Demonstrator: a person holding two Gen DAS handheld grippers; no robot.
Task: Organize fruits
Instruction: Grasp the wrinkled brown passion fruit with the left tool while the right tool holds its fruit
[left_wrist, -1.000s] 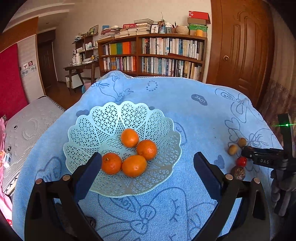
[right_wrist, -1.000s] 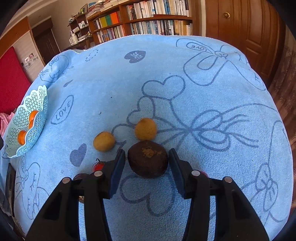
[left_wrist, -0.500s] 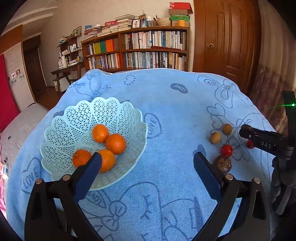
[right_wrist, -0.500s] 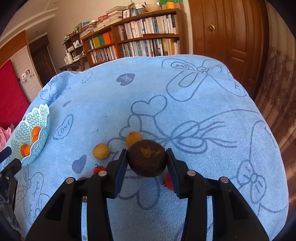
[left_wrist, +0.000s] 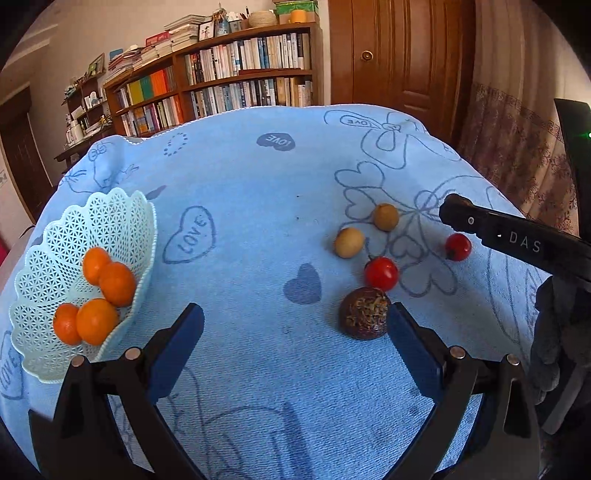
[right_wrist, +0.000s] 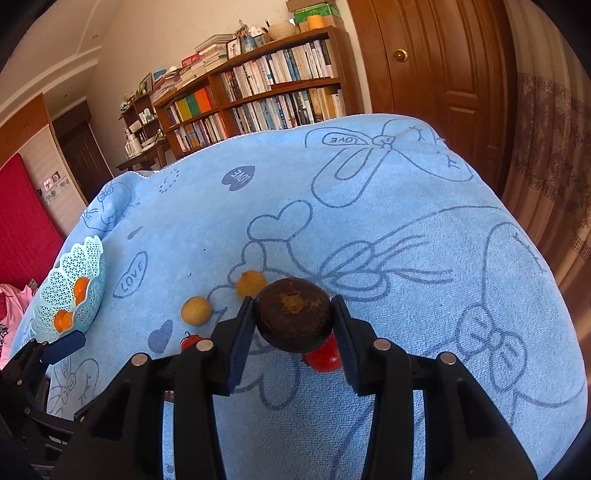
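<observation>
Lifted clear of the blue towel (right_wrist: 424, 229) since a second ago: dark brown round fruit (right_wrist: 293, 314), now clamped between the blue pads of the right gripper (right_wrist: 293, 325), riding above a red cherry tomato (right_wrist: 325, 356) at 5 o'clock of it. Swung rightward meanwhile: left gripper (left_wrist: 295, 332), spread wide and holding nothing, hanging low over the towel. Just off its right pad, at 1 o'clock: a second dark brown fruit (left_wrist: 365, 313) with a rough dried crown, resting on the cloth. Beyond that, toward 12 o'clock: one cherry tomato (left_wrist: 381, 273) almost touching the dark fruit, another (left_wrist: 458, 246) farther right beside the black right-gripper body marked DAS. Farther on: two tan round fruits (left_wrist: 349, 242) lying near each other, apart. Off at 9 o'clock: pale lattice basket (left_wrist: 110, 218) with four oranges (left_wrist: 117, 283) inside. Farthest, at 12 o'clock: bookshelf (left_wrist: 236, 85) and wooden door (left_wrist: 399, 59).
</observation>
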